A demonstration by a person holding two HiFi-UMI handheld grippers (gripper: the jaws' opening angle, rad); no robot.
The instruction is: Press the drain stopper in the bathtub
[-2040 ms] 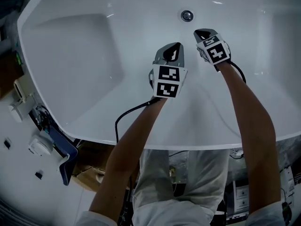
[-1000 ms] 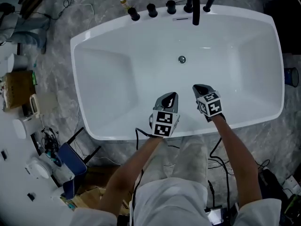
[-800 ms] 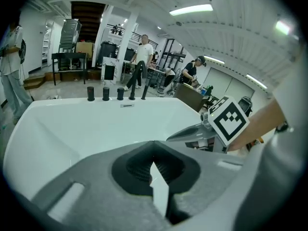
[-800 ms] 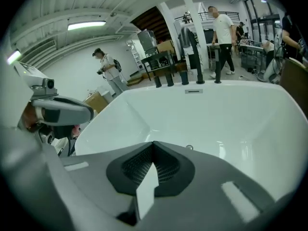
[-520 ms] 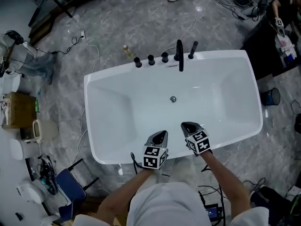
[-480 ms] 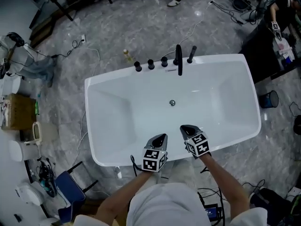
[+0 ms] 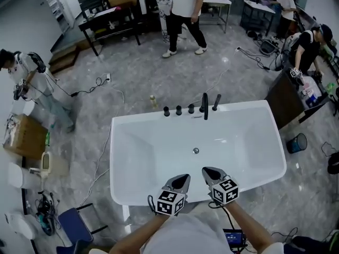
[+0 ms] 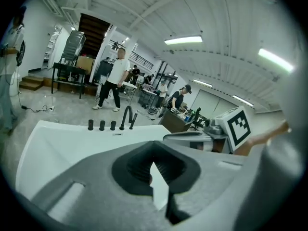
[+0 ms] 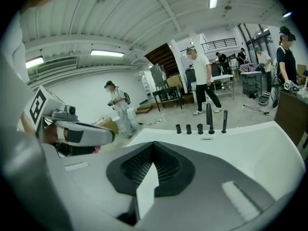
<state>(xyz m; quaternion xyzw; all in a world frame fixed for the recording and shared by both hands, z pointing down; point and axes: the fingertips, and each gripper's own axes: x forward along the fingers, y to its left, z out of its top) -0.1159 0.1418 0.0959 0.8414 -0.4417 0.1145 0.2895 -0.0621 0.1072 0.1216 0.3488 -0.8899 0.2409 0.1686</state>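
The white bathtub [image 7: 117, 165] lies below me, with the small round chrome drain stopper [image 7: 195, 151] in the middle of its floor. Black taps and a tall black faucet [image 7: 205, 106] stand on the far rim. Both grippers hover side by side over the near rim, well short of the stopper. My left gripper [image 7: 183, 178] is shut and holds nothing. My right gripper [image 7: 208, 171] is shut and empty too. The left gripper view shows its closed jaws, the tub [image 8: 72, 138] and the faucet [image 8: 126, 115]. The right gripper view shows the tub [image 9: 260, 138] and the faucet [image 9: 209, 114]. Neither gripper view shows the stopper.
A person [image 7: 183, 4] stands beyond the tub, another person [image 7: 26, 73] at the left. A cardboard box [image 7: 24, 136] and a blue chair [image 7: 74, 224] sit left of the tub. A dark desk [image 7: 288, 97] and a blue bin [image 7: 298, 142] are at the right. Cables trail over the grey floor.
The head view has pulled far up and back, so the tub looks much smaller. Both grippers have drawn away from the drain stopper toward the near rim and stay shut.
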